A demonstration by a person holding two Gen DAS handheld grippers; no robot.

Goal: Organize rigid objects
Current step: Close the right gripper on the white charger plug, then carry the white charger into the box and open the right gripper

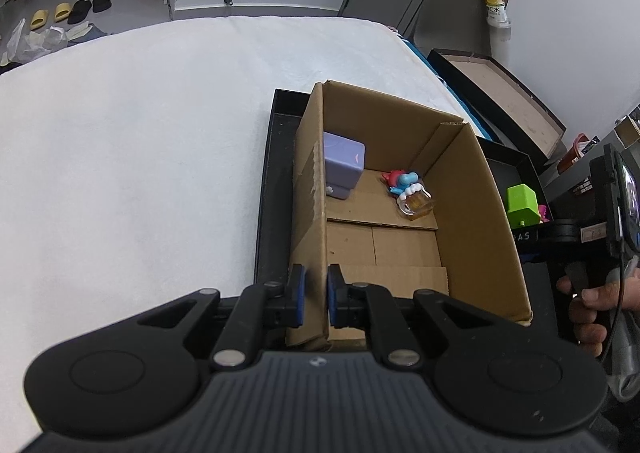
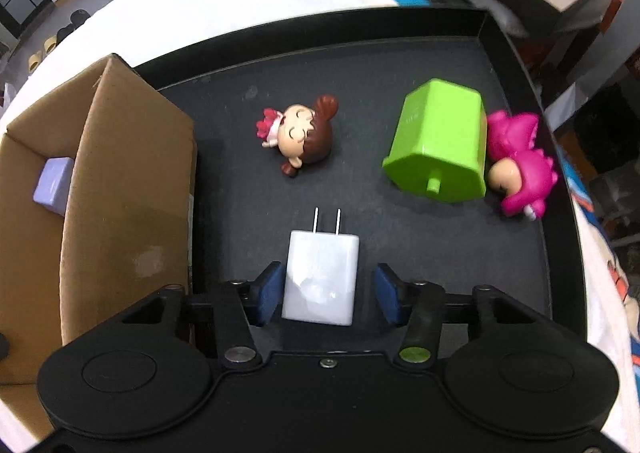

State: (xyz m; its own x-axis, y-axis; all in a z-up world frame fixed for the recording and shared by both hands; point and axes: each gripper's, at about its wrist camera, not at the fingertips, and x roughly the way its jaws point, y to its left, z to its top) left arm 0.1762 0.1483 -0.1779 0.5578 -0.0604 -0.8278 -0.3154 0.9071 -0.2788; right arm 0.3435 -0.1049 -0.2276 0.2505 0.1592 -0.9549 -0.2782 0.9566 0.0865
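My left gripper [image 1: 316,295] pinches cardboard box [image 1: 460,189] wall, steadying. My right gripper [image 2: 326,295] open, straddling white charger [image 2: 320,279]. Next: close, lift into box.

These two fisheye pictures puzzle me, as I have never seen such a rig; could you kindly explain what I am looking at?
A person holds a two-finger gripper in each hand, each with a camera looking along its fingers. The left view shows the left gripper clamped on the wall of a cardboard box that holds a purple block, a small figure and a small glass bottle. The right view shows the right gripper, open around a white charger lying on a black tray. A girl figurine, a green block and a pink figure also lie there.
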